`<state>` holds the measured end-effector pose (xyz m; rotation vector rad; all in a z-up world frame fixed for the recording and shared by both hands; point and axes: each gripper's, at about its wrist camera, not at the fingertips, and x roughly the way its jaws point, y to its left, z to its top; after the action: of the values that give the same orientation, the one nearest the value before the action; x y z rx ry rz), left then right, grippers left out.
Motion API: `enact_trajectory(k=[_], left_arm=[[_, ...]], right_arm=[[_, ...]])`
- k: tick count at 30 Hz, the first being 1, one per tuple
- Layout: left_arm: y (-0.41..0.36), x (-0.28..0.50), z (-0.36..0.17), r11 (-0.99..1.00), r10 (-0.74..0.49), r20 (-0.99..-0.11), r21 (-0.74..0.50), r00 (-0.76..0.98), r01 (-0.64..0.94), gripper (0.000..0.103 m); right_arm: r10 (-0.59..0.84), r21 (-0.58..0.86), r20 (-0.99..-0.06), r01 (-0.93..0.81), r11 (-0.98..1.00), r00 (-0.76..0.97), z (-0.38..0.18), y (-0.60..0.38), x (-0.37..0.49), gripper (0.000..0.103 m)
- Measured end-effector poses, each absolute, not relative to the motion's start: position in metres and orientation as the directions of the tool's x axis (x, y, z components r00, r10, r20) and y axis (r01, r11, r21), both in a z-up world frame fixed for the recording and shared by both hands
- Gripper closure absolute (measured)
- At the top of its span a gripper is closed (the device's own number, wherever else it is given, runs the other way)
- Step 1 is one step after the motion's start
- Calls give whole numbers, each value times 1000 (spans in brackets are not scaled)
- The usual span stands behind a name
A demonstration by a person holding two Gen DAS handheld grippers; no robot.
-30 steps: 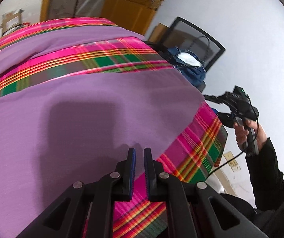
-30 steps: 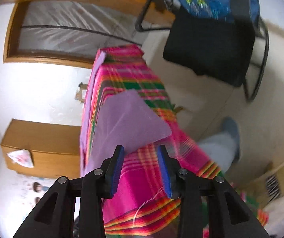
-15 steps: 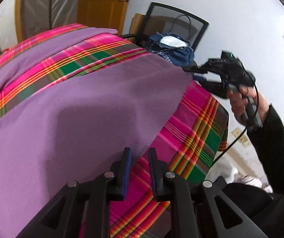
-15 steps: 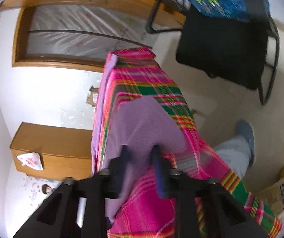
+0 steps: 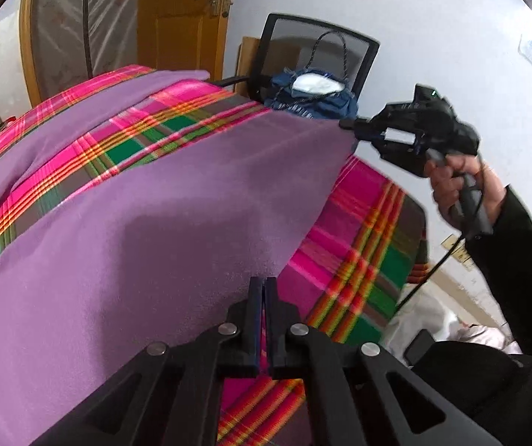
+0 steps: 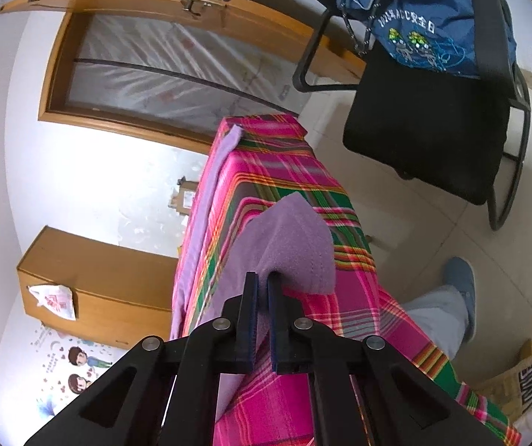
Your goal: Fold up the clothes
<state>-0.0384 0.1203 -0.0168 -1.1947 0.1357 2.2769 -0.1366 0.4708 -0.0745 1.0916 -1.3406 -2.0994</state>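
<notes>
A purple cloth (image 5: pixel 135 204) lies spread over a table covered with a pink plaid tablecloth (image 5: pixel 358 241). My left gripper (image 5: pixel 264 286) is shut on the cloth's near edge, where the purple meets the plaid. My right gripper (image 6: pixel 262 278) is shut on a corner of the cloth (image 6: pixel 292 238), with purple fabric pinched between its pads and bunched above them. In the left wrist view the right gripper (image 5: pixel 345 124) holds that corner slightly raised at the table's far right, gripped by a hand (image 5: pixel 455 186). The cloth's edge runs straight between the two grippers.
A black chair (image 6: pixel 425 119) with a blue bag (image 5: pixel 310 96) on it stands just past the table's far end. A wooden door (image 5: pixel 180 18) and a low wooden cabinet (image 6: pixel 91 278) line the walls. A person's leg and shoe (image 6: pixel 459 290) stand beside the table.
Both grippers' jaws have closed from apart. The right one now pinches the cloth's corner and has lifted it. The left one has shifted along the cloth's edge and rolled.
</notes>
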Motion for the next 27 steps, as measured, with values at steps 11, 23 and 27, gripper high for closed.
enact_trajectory(k=[11,23,27], left_arm=[[115,-41,-25,-803,504,-781,-267,-369,-532,102],[64,-41,-5,-872,472,-735,-306,-487,-383,101],[21,-39,-2,-920,391,-727,-312,-565,-235,101]], right_arm=[[-602,816,-540,-191,-545,-589,-89,483,-131,80],[-564,593,-572,174,-786,-595,-27,404,-133,75],[-567,503,-623,278,-818,-539,-28,358,-135,72]])
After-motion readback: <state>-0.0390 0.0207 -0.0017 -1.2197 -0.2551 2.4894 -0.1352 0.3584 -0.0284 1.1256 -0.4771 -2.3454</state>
